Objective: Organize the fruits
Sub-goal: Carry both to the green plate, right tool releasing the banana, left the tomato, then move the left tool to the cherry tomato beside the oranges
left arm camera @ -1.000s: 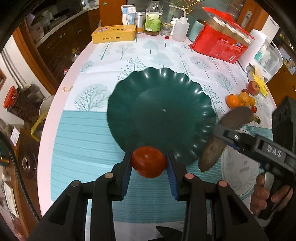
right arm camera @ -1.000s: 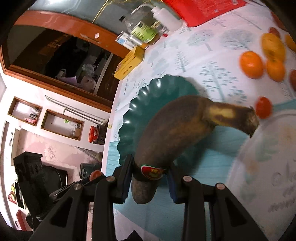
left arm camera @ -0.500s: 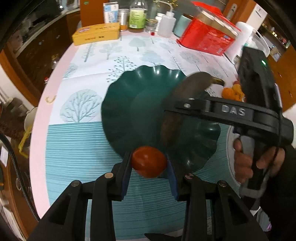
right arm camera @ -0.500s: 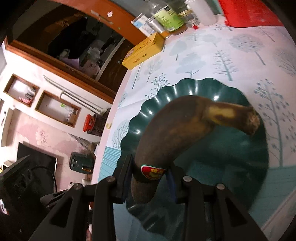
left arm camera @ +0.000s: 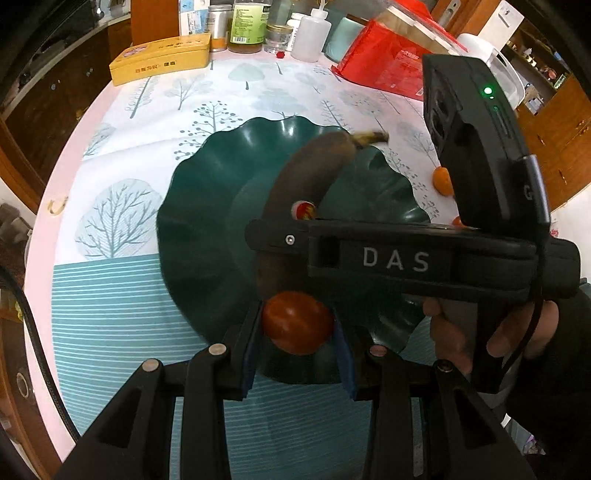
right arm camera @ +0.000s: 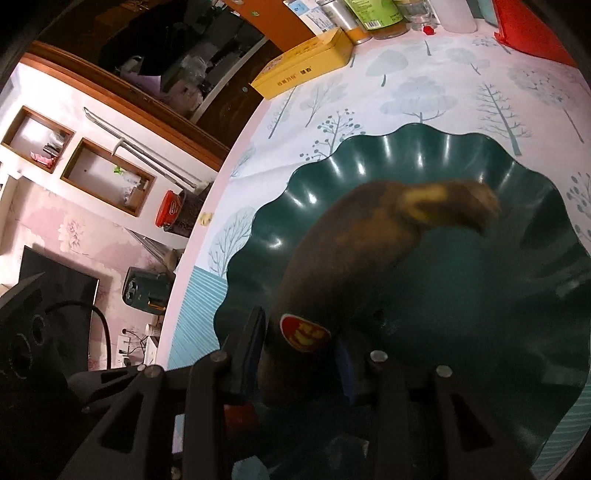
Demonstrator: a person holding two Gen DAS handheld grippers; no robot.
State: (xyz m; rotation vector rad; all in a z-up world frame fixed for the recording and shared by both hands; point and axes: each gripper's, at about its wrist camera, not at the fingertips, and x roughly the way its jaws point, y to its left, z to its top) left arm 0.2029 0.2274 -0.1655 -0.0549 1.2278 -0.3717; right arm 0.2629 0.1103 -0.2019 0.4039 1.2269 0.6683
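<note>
In the left wrist view, the left gripper [left arm camera: 297, 325] sits at the lower centre of the frame, its two blue-padded fingers closed against the sides of a round red tomato [left arm camera: 297, 322]. The tomato hangs over the near rim of a dark green scalloped plastic plate [left arm camera: 207, 221], which fills the middle of the frame on a tablecloth printed with pale trees and teal stripes [left arm camera: 110, 295].

The right gripper [left arm camera: 280, 240], a black tool marked "DAS", reaches in from the right edge across the plate, held by the person's right hand [left arm camera: 480, 332] at the lower right. It clamps the lower end of an overripe, dark brown banana [left arm camera: 310, 166] with a red and yellow sticker; the banana's yellowish stem points to the upper right, above the plate's far rim.

In the right wrist view, the right gripper [right arm camera: 299, 350] at the lower centre has its fingers shut on the banana [right arm camera: 351, 251] just beside the sticker, and the banana arches over the green plate [right arm camera: 517, 314]. Whether it touches the plate cannot be told.

A small orange citrus fruit [left arm camera: 442, 180] lies on the cloth at the right of the left wrist view, partly hidden by the right gripper's body. A yellow rectangular tin [left arm camera: 160, 62] lies at the upper left, with bottles and jars [left arm camera: 247, 26] and a red package [left arm camera: 384, 62] along the top.
</note>
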